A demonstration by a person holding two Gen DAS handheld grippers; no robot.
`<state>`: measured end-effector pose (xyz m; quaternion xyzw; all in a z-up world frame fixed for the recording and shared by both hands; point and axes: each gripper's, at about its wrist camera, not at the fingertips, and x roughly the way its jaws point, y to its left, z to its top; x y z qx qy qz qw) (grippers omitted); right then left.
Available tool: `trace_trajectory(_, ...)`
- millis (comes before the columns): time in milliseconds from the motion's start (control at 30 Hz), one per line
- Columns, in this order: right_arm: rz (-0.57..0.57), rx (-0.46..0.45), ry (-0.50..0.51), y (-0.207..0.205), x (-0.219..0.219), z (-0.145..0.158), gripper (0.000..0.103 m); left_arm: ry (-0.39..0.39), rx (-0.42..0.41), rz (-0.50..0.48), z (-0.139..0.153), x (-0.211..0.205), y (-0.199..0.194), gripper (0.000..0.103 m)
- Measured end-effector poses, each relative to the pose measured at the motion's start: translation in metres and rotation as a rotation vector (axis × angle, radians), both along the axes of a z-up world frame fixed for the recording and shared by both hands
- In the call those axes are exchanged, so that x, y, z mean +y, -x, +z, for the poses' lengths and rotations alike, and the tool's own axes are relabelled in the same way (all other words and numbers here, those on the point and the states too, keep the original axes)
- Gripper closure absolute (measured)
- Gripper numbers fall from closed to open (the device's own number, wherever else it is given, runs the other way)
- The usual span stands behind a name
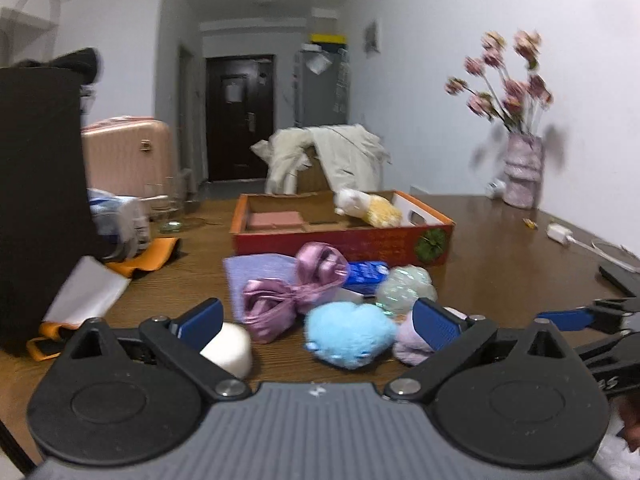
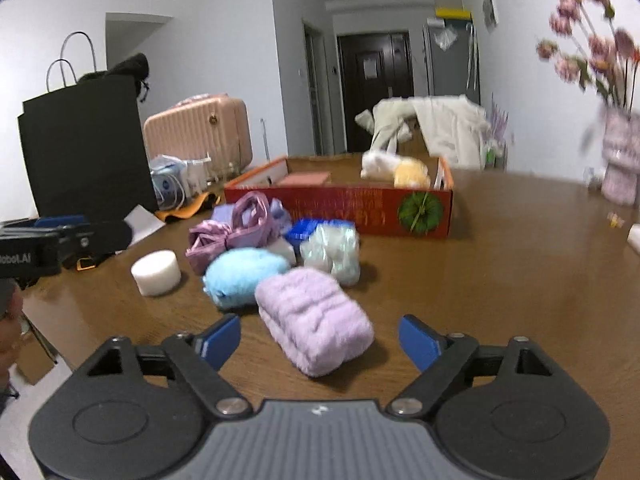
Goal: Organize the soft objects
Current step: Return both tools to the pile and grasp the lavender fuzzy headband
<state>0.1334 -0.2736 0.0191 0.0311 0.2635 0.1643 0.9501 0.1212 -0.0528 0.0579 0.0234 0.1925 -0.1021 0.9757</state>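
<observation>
Two handheld grippers hover over a brown wooden table (image 2: 520, 280) strewn with soft items. Left gripper (image 1: 316, 320) has its blue-padded jaws spread wide, nothing between the pads; a light blue plush (image 1: 348, 334) sits just ahead at 12 o'clock, a white foam cylinder (image 1: 230, 346) beside its left finger at 10 o'clock and a folded lilac towel (image 1: 410, 346) by its right finger at 2 o'clock. Right gripper (image 2: 320, 338) is likewise released, jaws wide apart, with the lilac towel (image 2: 314, 320) lying on the table between and just beyond its fingertips, not touched by either pad as far as can be seen. From the right wrist view, the blue plush (image 2: 244, 276) lies at 11 o'clock of the towel, touching it or nearly so; a shiny pink satin bow (image 2: 232, 232) sits behind the plush, a translucent mesh ball (image 2: 332, 254) at 12 o'clock, and a small blue packet (image 2: 302, 230) behind that. At the far side stands a red cardboard box (image 2: 360, 210), open-topped, holding a white-and-yellow plush toy (image 2: 396, 170) in its right end and a pink flat piece (image 2: 304, 178) toward its left. A black paper bag (image 2: 84, 148) stands at 9 o'clock, a pink suitcase (image 2: 200, 132) behind it, and a vase of pink flowers (image 2: 620, 160) at 3 o'clock.
</observation>
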Motion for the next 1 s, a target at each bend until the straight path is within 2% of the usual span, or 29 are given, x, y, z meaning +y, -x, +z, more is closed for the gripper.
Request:
trace_trajectory(67, 0.0, 0.012, 0.006, -0.006, 0.001, -0.008, 0.023, -0.009, 0.017, -0.024, -0.004, -0.011, -0.01, 0.0)
trace_trajectory(133, 0.012, 0.024, 0.011, -0.013, 0.003, -0.014, 0.03, -0.01, 0.035, -0.053, -0.008, -0.02, -0.019, 0.0)
trace_trajectory(233, 0.005, 0.042, 0.013, -0.024, 0.002, -0.022, 0.041, -0.013, 0.051, -0.078, -0.012, -0.033, -0.031, 0.001)
trace_trajectory(267, 0.012, 0.049, 0.013, -0.027, 0.001, -0.024, 0.05, -0.014, 0.056, -0.084, -0.015, -0.037, -0.036, 0.003)
trace_trajectory(300, 0.022, 0.052, 0.012, -0.029, -0.001, -0.025, 0.059, -0.016, 0.065, -0.09, -0.017, -0.041, -0.04, 0.01)
trace_trajectory(400, 0.029, 0.051, 0.008, -0.033, -0.011, -0.022, 0.062, -0.001, 0.124, -0.112, -0.025, -0.05, -0.056, 0.029)
trace_trajectory(433, 0.031, 0.05, 0.01, -0.034, -0.015, -0.022, 0.065, 0.011, 0.153, -0.123, -0.029, -0.053, -0.062, 0.036)
trace_trajectory(467, 0.031, 0.051, 0.009, -0.035, -0.021, -0.02, 0.073, 0.019, 0.181, -0.129, -0.032, -0.057, -0.067, 0.039)
trace_trajectory(600, 0.01, 0.054, 0.002, -0.041, -0.044, -0.019, 0.073, 0.059, 0.255, -0.193, -0.044, -0.074, -0.074, 0.052)
trace_trajectory(667, -0.01, 0.063, -0.033, -0.042, -0.055, -0.015, 0.071, 0.075, 0.281, -0.213, -0.049, -0.08, -0.074, 0.056)
trace_trajectory(800, -0.011, 0.066, -0.188, -0.045, -0.072, -0.009, 0.057, 0.118, 0.31, -0.204, -0.056, -0.08, -0.075, 0.056)
trace_trajectory(867, -0.023, 0.083, -0.209, -0.052, -0.07, -0.011, 0.057, 0.144, 0.325, -0.201, -0.055, -0.077, -0.077, 0.052)
trace_trajectory(933, -0.044, 0.106, -0.199, -0.061, -0.066, -0.017, 0.057, 0.174, 0.338, -0.212, -0.053, -0.072, -0.076, 0.043)
trace_trajectory(1000, -0.048, 0.118, -0.207, -0.067, -0.062, -0.021, 0.058, 0.203, 0.348, -0.202, -0.05, -0.068, -0.077, 0.042)
